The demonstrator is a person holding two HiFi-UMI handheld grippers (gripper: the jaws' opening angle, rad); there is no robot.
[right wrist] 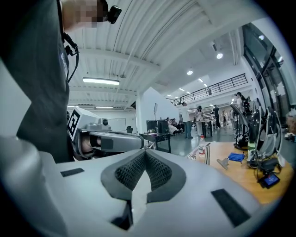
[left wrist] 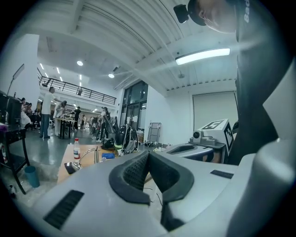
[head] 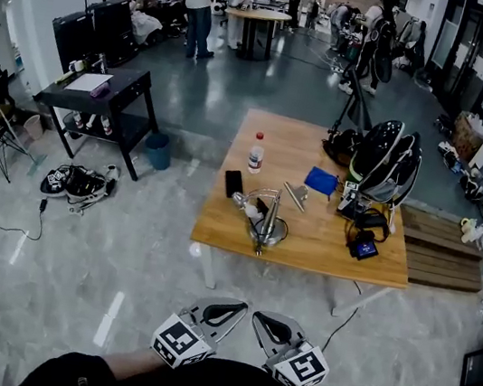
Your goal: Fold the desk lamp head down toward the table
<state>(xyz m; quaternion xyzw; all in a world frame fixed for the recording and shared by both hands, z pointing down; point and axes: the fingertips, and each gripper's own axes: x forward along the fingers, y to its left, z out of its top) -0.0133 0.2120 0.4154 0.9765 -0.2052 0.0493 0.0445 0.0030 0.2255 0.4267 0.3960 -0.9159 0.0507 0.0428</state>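
Left claw (head: 236,307), right claw (head: 262,319) shut; bottle (head: 256,153), phone (head: 234,183) beside lamp (head: 269,224).

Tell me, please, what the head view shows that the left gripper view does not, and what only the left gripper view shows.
Only the head view: the marker cube of the left claw, the whole top of the wooden table from above, and the wooden pallet beside it.
Only the left gripper view: the ceiling light strip, the balcony railing, and the left claw's pads pressed together with nothing between them.
Both: the right claw, the desk lamp, the bottle and the blue cloth on the table.
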